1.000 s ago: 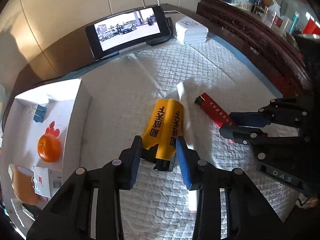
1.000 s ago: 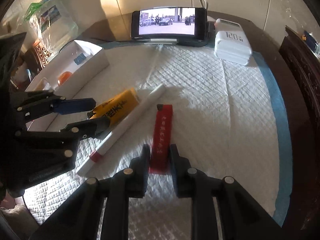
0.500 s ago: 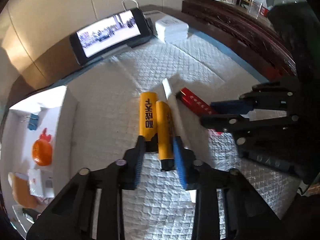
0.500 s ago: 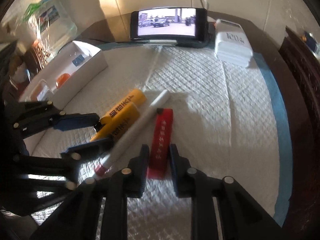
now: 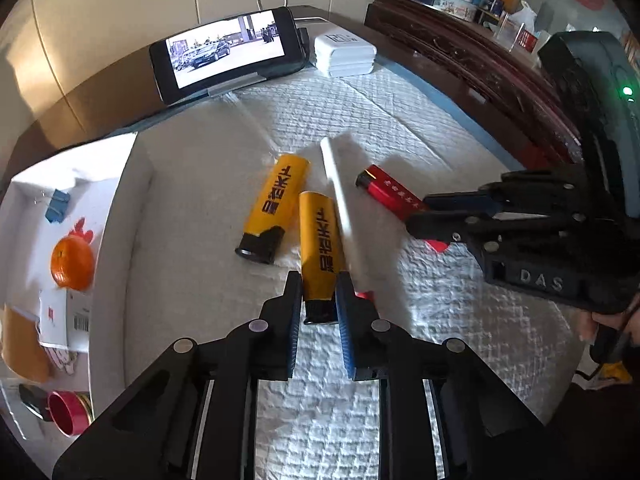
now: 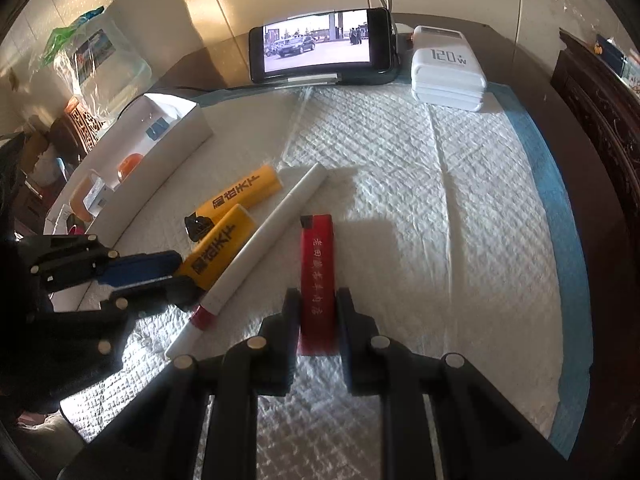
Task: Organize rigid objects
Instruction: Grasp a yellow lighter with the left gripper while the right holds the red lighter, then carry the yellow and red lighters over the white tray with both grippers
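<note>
While the left wrist view looks right into the white box point(image 5: 120, 184) with its orange point(image 5: 72, 262), blue clip point(image 5: 57, 211) and red cup point(image 5: 66, 416), the right wrist view mostly catches the box's side wall. Two yellow lighters: one point(image 5: 276, 204) lies loose, the other point(image 5: 322, 248) is pinched at its black end by the left claw point(image 5: 318, 300), body pointing away. One white pen point(image 5: 340, 204) lies lengthwise just beside it. One red lighter point(image 6: 317, 268), long axis pointing toward the phone point(image 6: 320, 44), is clamped in the right claw point(image 6: 318, 312) on the padded table point(image 6: 440, 220).
</note>
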Available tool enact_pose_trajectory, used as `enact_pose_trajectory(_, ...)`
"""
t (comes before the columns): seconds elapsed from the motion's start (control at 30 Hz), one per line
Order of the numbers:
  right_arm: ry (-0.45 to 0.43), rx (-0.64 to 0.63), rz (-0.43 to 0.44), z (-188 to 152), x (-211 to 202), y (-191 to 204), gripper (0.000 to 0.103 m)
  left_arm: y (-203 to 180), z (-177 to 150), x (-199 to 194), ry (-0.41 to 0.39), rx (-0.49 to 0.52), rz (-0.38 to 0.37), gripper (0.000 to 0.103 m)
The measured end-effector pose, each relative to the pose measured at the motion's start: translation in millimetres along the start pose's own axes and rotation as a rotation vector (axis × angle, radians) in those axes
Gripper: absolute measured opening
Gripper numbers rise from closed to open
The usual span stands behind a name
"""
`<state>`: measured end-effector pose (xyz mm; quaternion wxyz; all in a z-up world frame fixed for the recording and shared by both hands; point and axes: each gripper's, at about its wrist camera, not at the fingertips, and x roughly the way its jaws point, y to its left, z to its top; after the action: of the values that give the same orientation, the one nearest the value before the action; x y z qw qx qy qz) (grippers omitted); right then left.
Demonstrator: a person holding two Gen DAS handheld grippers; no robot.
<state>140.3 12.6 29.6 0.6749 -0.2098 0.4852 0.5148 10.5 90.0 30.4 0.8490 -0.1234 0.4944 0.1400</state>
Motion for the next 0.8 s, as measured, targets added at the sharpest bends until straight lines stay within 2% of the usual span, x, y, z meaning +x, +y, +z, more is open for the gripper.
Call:
enact_pose_trajectory(0.13,0.007,-0.017,-0.015,1,1,4,0.018,-6,8,16,0.06,0.016,0.001,0.019)
enact_pose_trajectory(0.3,0.006,-0.043,-0.033,3,5,11,0.019,-22,5,18,0.03,0.087,0.051,0.021)
enact_pose_trajectory(0.43,-0.002,-0.023,0.021,1,2,5,0.017,-10,0,11,0.012,0.032,0.038,0.017)
enact_pose_trajectory(0.53,-0.057,0.008,0.035,2,-14,-1,0.016,-2,-1,-6,-0.034,-0.002,0.046,0.013)
enact_pose_trajectory(0.8,-0.212,0.021,0.081,25,-68,5,0.016,10,2,-52,-0.157,-0.063,0.048,0.013)
